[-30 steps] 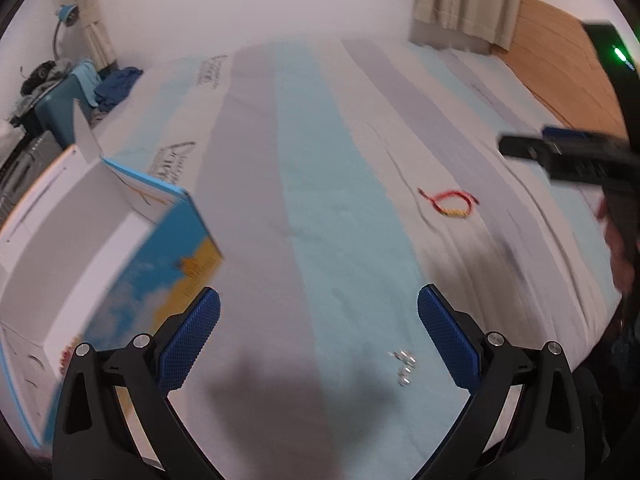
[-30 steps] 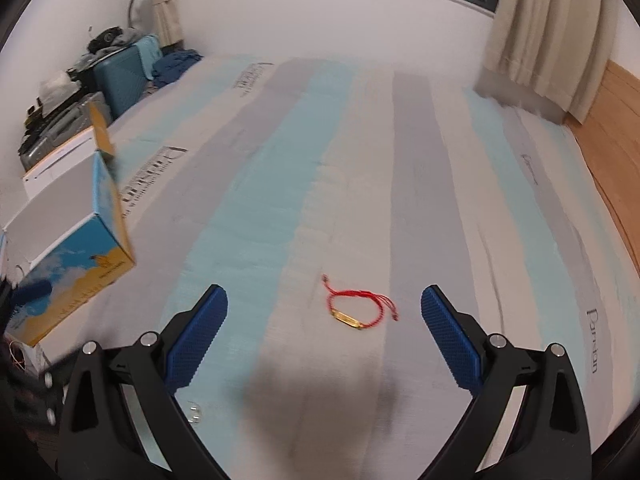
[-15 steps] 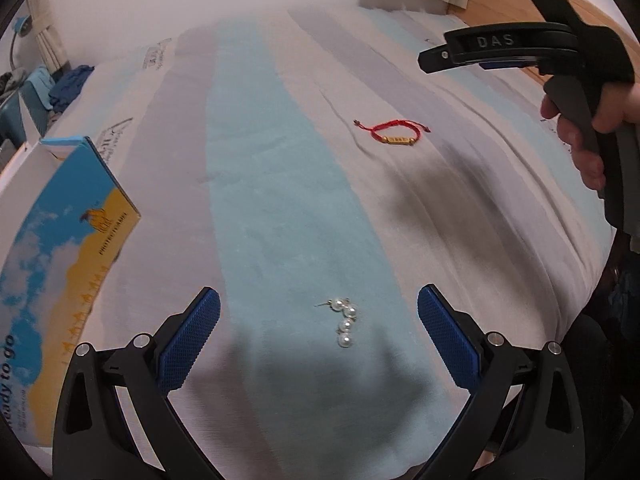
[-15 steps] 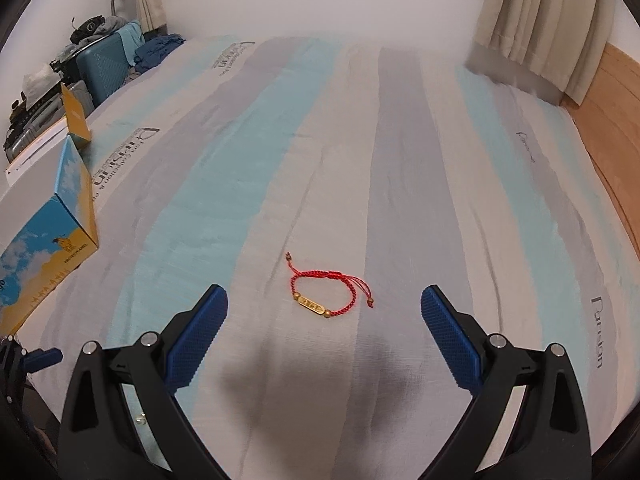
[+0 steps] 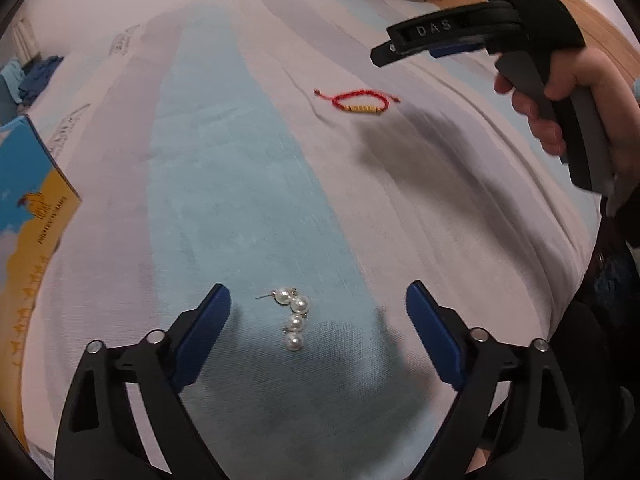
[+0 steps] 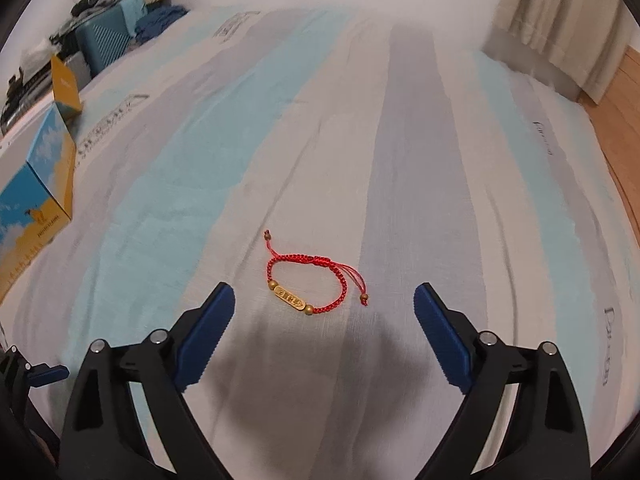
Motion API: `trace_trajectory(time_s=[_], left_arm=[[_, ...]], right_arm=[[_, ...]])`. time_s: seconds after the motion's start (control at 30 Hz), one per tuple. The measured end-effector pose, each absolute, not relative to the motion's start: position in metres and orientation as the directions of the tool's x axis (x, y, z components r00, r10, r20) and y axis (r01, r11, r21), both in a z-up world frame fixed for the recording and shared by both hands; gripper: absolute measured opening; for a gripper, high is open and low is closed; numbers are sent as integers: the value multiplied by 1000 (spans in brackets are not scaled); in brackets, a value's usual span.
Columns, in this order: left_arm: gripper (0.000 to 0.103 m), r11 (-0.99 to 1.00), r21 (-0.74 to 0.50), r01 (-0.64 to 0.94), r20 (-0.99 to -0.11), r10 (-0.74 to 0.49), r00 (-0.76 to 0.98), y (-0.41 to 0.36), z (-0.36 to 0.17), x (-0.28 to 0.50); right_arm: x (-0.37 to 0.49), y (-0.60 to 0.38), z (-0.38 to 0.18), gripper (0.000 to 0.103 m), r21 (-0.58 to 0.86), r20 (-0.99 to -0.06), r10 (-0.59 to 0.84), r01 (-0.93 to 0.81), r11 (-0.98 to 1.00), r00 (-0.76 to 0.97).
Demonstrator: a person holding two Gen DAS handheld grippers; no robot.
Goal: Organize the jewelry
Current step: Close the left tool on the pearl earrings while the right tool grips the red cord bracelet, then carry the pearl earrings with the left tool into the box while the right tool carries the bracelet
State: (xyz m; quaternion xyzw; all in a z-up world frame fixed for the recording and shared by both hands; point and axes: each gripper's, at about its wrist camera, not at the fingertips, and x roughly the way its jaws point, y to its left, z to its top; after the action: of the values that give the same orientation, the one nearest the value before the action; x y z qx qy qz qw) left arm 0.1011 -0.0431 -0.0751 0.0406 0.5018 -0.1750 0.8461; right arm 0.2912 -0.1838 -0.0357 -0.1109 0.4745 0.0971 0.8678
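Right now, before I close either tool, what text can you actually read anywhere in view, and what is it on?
"DAS": raised letters on the black body of the right tool, seen from the left wrist view.
Dark line of print on the blue and yellow box: too blurred to read.
Grey printed words on the striped bedsheet: too distorted to read.
Engraving on the gold bar of the red bracelet: too small to read.
Pearl earrings: no text.

A striped bedsheet [image 6: 400,160] in pale blue, grey and cream covers the bed, with printed lettering along some stripes. At nine o'clock in the right wrist view, a blue and yellow box [image 6: 36,196] stands on the sheet near its edge. A teal suitcase [image 6: 104,40] sits at eleven o'clock with dark clothes [image 6: 160,20] just beside it. Beige curtains [image 6: 560,20] hang at one o'clock, above a wooden floor [image 6: 624,120].
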Motion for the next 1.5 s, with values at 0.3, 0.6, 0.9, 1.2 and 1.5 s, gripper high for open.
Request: trace_trajectory(time_s=[0.3,0.6,0.9,1.2,1.5], left_arm=[[59,920,-160,357,-888,-292,355,-45,-103,108],[49,922,-163,352,-891,-291,349,-43,-107,113],[32,928,-160,335,-894,-280,349,-37,-111,120],[11,922,-194,335,-893,-308,328,-27,-106,116],[10,921,-189,342,-892,-307,333,-27,-97,113]], right_arm=[[337,-191,-68,74,-58,-914,72,-305,951,398],[348,-199,-99,48,1,-950,87,-275,962,300],[350,-214,-109,23,46,-953,110,-226,973,282],[348,-222,-102,9,75,-948,135,-211,975,288],[337,-231,-81,9,75,-931,142,-203,976,336]])
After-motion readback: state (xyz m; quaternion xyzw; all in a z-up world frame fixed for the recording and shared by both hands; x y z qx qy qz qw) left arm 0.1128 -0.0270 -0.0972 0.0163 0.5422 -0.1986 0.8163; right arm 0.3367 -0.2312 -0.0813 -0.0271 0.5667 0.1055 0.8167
